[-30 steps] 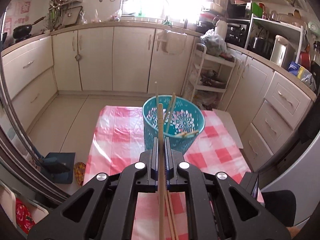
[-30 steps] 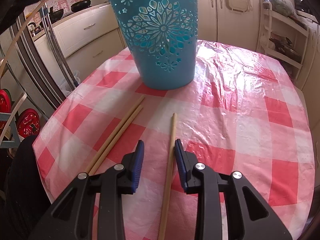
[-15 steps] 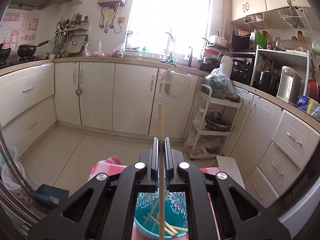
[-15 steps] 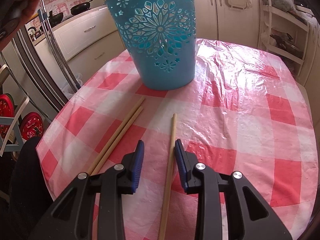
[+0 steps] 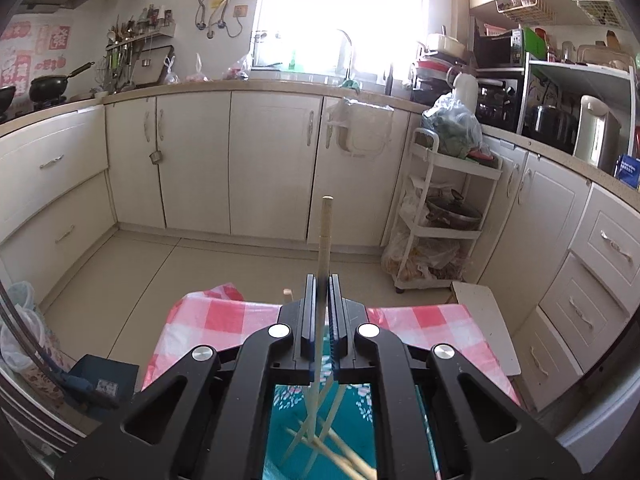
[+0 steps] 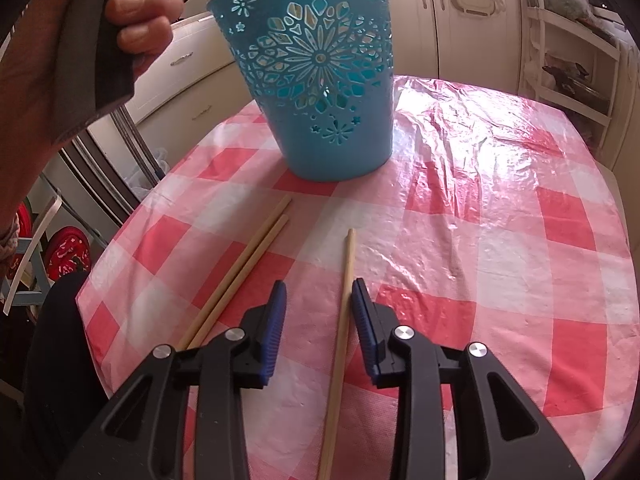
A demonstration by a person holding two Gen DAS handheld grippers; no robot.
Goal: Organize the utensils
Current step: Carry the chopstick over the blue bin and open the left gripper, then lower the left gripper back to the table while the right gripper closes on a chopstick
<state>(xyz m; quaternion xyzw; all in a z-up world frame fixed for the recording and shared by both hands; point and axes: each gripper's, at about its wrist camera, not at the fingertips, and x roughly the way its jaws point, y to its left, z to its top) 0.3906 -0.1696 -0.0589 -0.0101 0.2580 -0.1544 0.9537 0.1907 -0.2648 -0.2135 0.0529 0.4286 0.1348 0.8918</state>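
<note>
The left gripper (image 5: pixel 321 312) is clamped on a pale wooden chopstick (image 5: pixel 325 236), which stands upright along 12–6 o'clock with its lower end inside the teal cut-out plastic basket (image 5: pixel 320 432) directly beneath. The right gripper (image 6: pixel 318 324) is spread apart around a single bamboo chopstick (image 6: pixel 345 292) lying on the red-checked bench (image 6: pixel 480 240), its long axis pointing to 12 o'clock.

L wrist cam above bin (image 5: pixel 320 432) facing cabinets, R cam low over table (image 6: pixel 500 208), bin shared

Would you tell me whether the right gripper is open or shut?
Open. The right gripper has its blue pads apart, with a single chopstick lying on the tablecloth between them, ungripped.
</note>
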